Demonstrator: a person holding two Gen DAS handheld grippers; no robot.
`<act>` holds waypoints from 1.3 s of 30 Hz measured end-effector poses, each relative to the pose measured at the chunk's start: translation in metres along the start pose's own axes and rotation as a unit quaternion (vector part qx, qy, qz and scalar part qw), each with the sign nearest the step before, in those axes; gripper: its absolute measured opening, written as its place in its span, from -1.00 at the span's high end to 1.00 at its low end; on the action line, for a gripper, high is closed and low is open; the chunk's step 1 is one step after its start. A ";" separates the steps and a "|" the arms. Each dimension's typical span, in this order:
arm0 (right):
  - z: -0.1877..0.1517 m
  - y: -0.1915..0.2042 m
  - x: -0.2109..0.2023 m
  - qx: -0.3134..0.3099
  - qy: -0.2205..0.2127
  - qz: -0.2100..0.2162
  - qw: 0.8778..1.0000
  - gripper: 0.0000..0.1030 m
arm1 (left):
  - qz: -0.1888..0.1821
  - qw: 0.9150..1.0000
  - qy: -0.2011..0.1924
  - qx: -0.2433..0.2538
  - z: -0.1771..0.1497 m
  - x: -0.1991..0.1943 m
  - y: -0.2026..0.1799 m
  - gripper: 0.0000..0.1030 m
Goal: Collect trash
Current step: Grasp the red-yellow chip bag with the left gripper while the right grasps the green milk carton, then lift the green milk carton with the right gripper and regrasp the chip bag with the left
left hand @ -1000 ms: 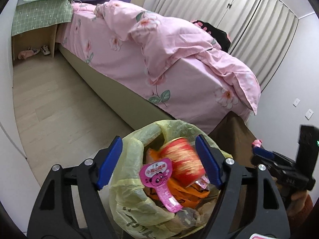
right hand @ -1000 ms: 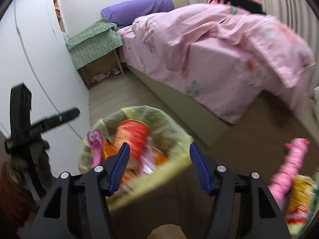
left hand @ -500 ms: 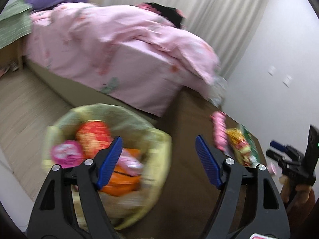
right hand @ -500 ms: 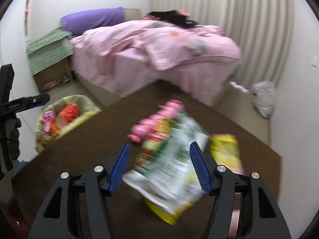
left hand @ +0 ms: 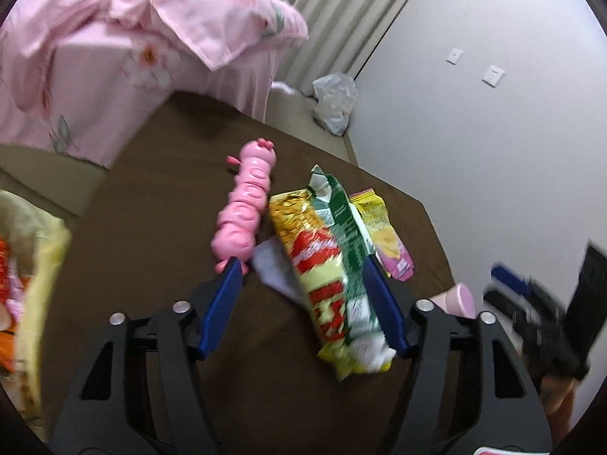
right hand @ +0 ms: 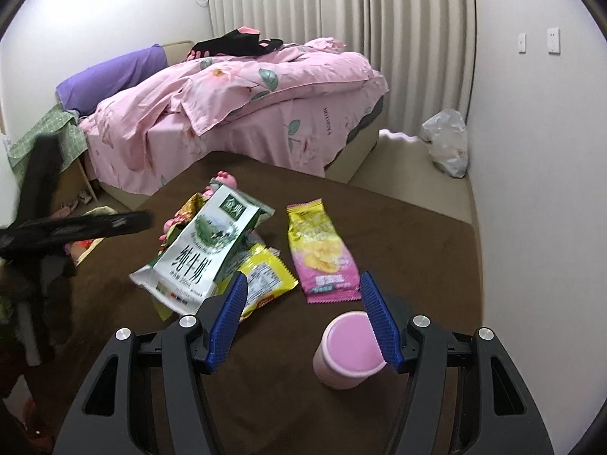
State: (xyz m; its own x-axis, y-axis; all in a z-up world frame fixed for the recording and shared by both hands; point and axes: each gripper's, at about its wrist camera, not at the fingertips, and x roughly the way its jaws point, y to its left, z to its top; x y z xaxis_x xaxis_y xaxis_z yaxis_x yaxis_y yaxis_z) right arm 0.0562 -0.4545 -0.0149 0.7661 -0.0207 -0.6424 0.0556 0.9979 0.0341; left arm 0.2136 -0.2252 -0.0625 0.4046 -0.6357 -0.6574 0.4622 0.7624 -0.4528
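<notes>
Snack wrappers lie on the brown table (right hand: 398, 227): a green-and-white milk bag (right hand: 205, 250) (left hand: 347, 235), a yellow-and-red wrapper (left hand: 315, 265) (right hand: 265, 280) under it, and a pink-and-yellow chip packet (right hand: 322, 254) (left hand: 387, 242). The yellow-lined trash bin (left hand: 34, 265) with wrappers inside is at the table's left edge. My left gripper (left hand: 307, 295) is open and empty, just short of the wrappers. My right gripper (right hand: 303, 318) is open and empty, near the chip packet, with a pink cup (right hand: 349, 352) beside its right finger.
A pink caterpillar toy (left hand: 246, 208) lies left of the wrappers. A bed with pink bedding (right hand: 246, 106) stands beyond the table. A white plastic bag (right hand: 447, 144) sits on the floor by the curtain and wall.
Both grippers have swung right, away from the trash bin and over the table, so the wrappers are now in front of them. Both stay open and empty.
</notes>
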 end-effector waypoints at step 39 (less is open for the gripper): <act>0.063 0.081 0.117 0.003 0.124 0.072 0.990 0.70 | 0.108 0.994 -0.010 -0.022 -0.075 -0.117 0.084 0.06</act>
State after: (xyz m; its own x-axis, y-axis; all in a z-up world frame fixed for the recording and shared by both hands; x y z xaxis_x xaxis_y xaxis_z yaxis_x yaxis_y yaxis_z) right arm 0.1909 -0.3797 -0.0389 0.5863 0.1376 -0.7983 -0.0377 0.9890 0.1428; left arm 0.1460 -0.0778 -0.0688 0.5073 -0.4581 -0.7299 0.3278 0.8859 -0.3282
